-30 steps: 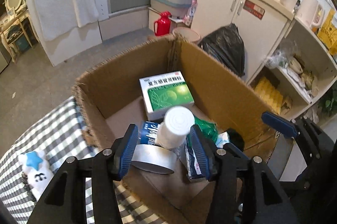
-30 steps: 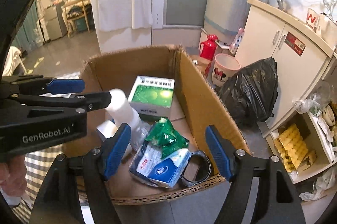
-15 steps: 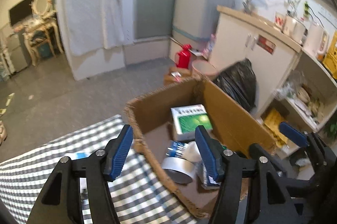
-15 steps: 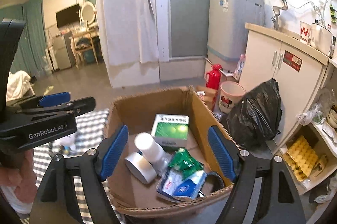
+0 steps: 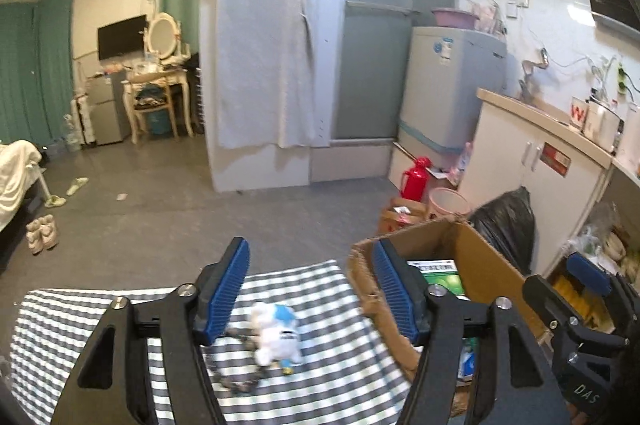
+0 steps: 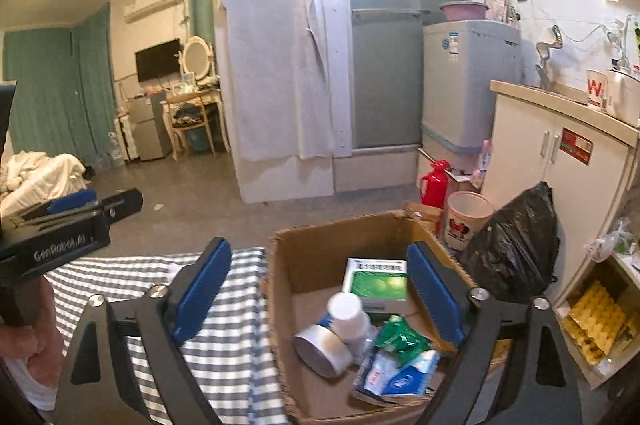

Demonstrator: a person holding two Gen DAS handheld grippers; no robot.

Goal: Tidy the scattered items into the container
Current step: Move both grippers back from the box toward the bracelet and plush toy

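Observation:
A cardboard box [image 6: 308, 253] stands at the right edge of a checked tablecloth [image 6: 224, 353]. Inside lie a green medicine box [image 6: 376, 281], a white bottle [image 6: 348, 313], a silver tape roll [image 6: 320, 349], a green packet [image 6: 400, 337] and a blue-white pack [image 6: 400, 373]. A white-and-blue plush toy [image 5: 276, 329] and a dark keychain [image 5: 236, 381] lie on the cloth [image 5: 340, 365] left of the box [image 5: 480, 265]. My left gripper [image 5: 312, 293] is open and empty above the toy. My right gripper [image 6: 320, 289] is open and empty above the box's near left part.
A black rubbish bag [image 6: 516, 245], a pink bin [image 6: 464, 217] and a red flask [image 6: 434, 183] stand on the floor behind the box. White cabinets [image 6: 560, 161] and open shelves [image 6: 600, 309] are at right. The left gripper shows at far left in the right wrist view [image 6: 60, 233].
My left gripper let go of the white bottle into the box, then rose and swung left over the cloth and plush toy. My right gripper pulled back and up.

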